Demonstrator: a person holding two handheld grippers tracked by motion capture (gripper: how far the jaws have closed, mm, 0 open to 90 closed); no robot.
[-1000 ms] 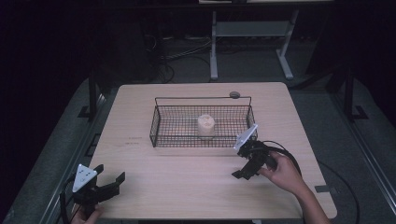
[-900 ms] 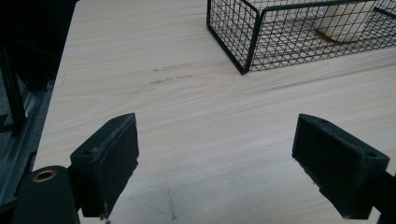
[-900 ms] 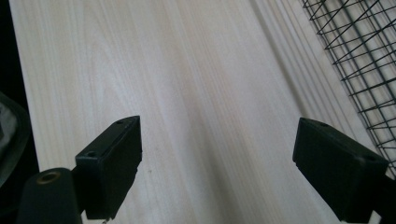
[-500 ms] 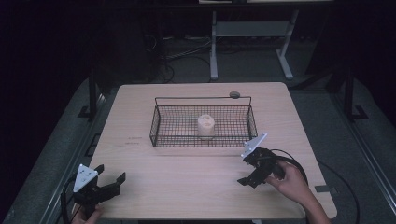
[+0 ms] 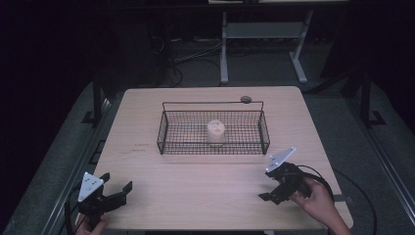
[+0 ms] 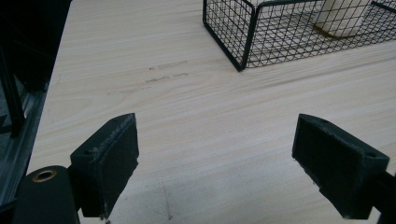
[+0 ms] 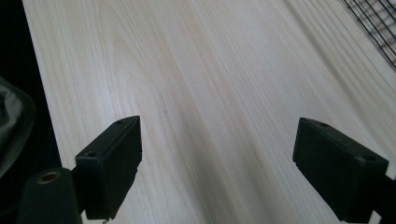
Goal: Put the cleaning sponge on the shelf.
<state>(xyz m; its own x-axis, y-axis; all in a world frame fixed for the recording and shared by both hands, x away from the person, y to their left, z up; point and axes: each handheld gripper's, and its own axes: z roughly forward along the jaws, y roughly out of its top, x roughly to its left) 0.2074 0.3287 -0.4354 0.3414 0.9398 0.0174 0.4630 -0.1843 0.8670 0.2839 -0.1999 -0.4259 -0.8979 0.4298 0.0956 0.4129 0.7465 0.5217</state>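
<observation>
Since a moment ago, the right gripper (image 5: 275, 188) has drawn back from the black wire basket (image 5: 213, 147) toward the near right corner of the pale wooden worktop (image 5: 195, 196), while the left gripper (image 5: 108, 196) has kept its place at the near left corner.

The cream-coloured cylindrical cup (image 5: 216, 132) stands upright inside the basket, about midway along it and well apart from both grippers. With the cup already in the basket and both grippers released, their jaws spread wide and holding nothing, I judge the placing done and little left beyond resting the hands.

From above, a small dark round knob (image 5: 245, 99) shows just behind the basket. The left gripper view gives the basket's near corner (image 6: 243, 46) and the cup's base (image 6: 343, 21) close up; the right gripper view offers bare wood grain and a sliver of mesh (image 7: 380, 28).
</observation>
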